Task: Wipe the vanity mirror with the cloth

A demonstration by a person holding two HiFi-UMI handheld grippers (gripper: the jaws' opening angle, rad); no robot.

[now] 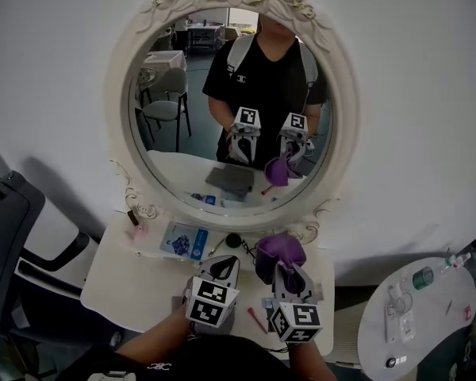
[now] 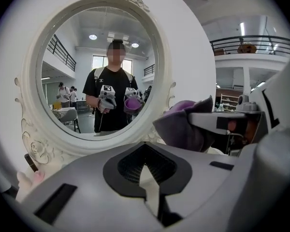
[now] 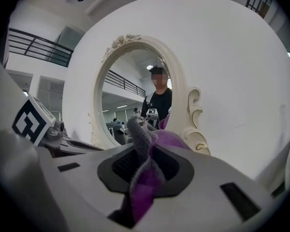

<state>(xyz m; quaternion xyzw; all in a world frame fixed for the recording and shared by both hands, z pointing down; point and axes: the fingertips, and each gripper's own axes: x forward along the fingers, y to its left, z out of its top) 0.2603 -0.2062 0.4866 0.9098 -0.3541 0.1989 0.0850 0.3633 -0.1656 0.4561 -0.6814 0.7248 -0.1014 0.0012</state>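
Observation:
The oval vanity mirror [image 1: 230, 94] in its white carved frame hangs on the wall above a white vanity table [image 1: 119, 284]. My right gripper [image 1: 289, 280] is shut on a purple cloth [image 1: 279, 252], held just below the frame's lower right edge and apart from the glass. In the right gripper view the cloth [image 3: 166, 139] bunches out of the right gripper [image 3: 145, 163], with the mirror [image 3: 130, 95] ahead to the left. My left gripper [image 1: 222, 270] hovers beside it over the table, shut on nothing. The left gripper view shows the left gripper [image 2: 147, 170], the mirror [image 2: 101, 66] and the cloth [image 2: 181, 124] at right.
On the vanity table lie a blue-and-white packet [image 1: 184, 240], a small pink bottle [image 1: 136, 227], a black round object [image 1: 233, 240] and a red pen [image 1: 256, 320]. A black chair [image 1: 8, 228] stands at the left. A round white side table [image 1: 416, 308] with small items is at lower right.

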